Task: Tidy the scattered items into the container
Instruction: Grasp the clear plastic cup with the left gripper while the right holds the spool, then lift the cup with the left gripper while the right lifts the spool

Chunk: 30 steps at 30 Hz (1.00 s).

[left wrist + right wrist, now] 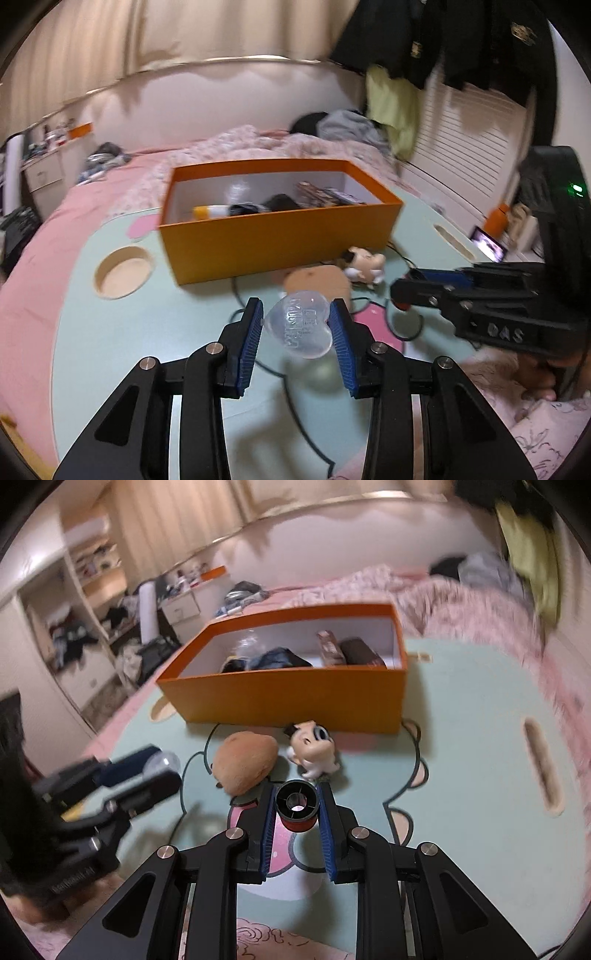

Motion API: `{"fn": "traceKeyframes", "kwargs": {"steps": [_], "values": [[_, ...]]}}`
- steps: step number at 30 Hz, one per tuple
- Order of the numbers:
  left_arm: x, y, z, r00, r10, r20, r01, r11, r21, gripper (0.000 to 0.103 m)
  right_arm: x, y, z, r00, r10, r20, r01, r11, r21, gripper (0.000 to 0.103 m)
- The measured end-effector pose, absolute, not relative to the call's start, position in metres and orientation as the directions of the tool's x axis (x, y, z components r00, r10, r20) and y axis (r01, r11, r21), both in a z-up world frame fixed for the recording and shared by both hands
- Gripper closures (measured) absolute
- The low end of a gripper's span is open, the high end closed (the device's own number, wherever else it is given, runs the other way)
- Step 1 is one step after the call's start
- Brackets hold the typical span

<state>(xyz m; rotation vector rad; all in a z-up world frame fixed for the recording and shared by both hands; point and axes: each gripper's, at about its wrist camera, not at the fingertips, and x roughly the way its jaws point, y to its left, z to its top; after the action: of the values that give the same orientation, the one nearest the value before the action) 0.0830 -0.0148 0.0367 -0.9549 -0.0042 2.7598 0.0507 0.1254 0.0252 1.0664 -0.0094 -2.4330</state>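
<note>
Mint table [147, 332] carries orange box [280, 240]. Left gripper [297, 325] clamps clear heart case [299, 326]. Right gripper [297, 808] grips red thread spool [297, 806].

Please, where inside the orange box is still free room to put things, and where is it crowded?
In the orange box, bare white floor shows between the dark clothes and brown packets. The left end and right end are crowded.
</note>
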Motion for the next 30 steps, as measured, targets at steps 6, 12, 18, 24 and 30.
{"fn": "traceKeyframes", "kwargs": {"steps": [6, 12, 18, 24, 30], "values": [[0.08, -0.013, 0.022, -0.734, 0.211, -0.646, -0.215, -0.974, -0.073, 0.064, 0.05, 0.114, 0.017, -0.553, -0.417, -0.721, 0.451, -0.878, 0.161, 0.081], [0.082, -0.015, 0.019, -0.731, 0.216, -0.647, -0.221, -0.972, -0.075, 0.064, 0.053, 0.108, 0.015, -0.552, -0.409, -0.727, 0.469, -0.873, 0.135, 0.081], [0.083, -0.019, 0.017, -0.727, 0.219, -0.651, -0.219, -0.972, -0.083, 0.064, 0.054, 0.108, 0.013, -0.544, -0.406, -0.734, 0.468, -0.873, 0.136, 0.081], [0.085, -0.02, 0.017, -0.727, 0.217, -0.651, -0.221, -0.972, -0.078, 0.064, 0.053, 0.108, 0.012, -0.537, -0.405, -0.74, 0.465, -0.874, 0.141, 0.081], [0.084, -0.02, 0.016, -0.726, 0.218, -0.652, -0.222, -0.972, -0.077, 0.064, 0.052, 0.108, 0.01, -0.534, -0.405, -0.742, 0.464, -0.874, 0.143, 0.081]]}}
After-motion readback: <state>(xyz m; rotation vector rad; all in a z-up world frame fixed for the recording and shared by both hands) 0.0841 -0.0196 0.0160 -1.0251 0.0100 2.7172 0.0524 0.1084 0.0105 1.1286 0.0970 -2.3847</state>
